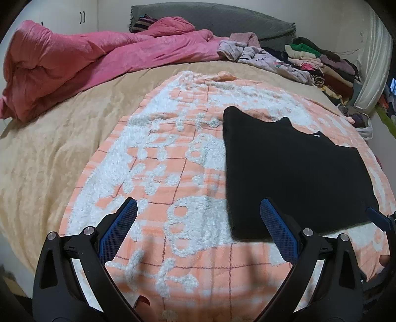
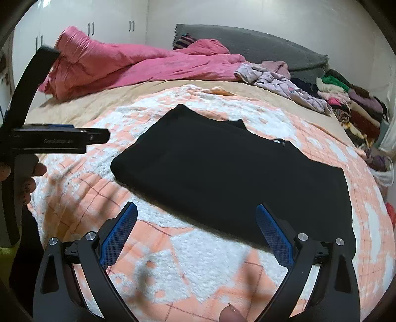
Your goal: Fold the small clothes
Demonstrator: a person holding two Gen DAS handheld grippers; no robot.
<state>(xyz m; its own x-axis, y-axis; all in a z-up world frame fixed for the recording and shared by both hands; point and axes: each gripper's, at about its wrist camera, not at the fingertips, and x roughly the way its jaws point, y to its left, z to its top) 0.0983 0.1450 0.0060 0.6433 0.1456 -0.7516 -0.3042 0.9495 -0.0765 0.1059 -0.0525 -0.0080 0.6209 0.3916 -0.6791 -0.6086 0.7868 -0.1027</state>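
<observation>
Both grippers hang spread wide and empty over the orange blanket [image 1: 173, 173]. The black garment [image 2: 235, 173] lies flat just beyond the right gripper [image 2: 196, 214], long axis running near-left to far-right – off right of the left gripper [image 1: 198, 210], so the right one's closer.

garment [image 1: 292, 171]: flat on blanket [image 1: 173, 153], right of centre in left wrist view. blanket: on bed [image 1: 49, 153], centre frame. quilt [image 1: 74, 59]: heaped on bed, upper left, behind blanket. clothes pile [image 1: 321, 67]: upper right, behind garment. headboard [image 1: 222, 19]: top centre, behind quilt.
</observation>
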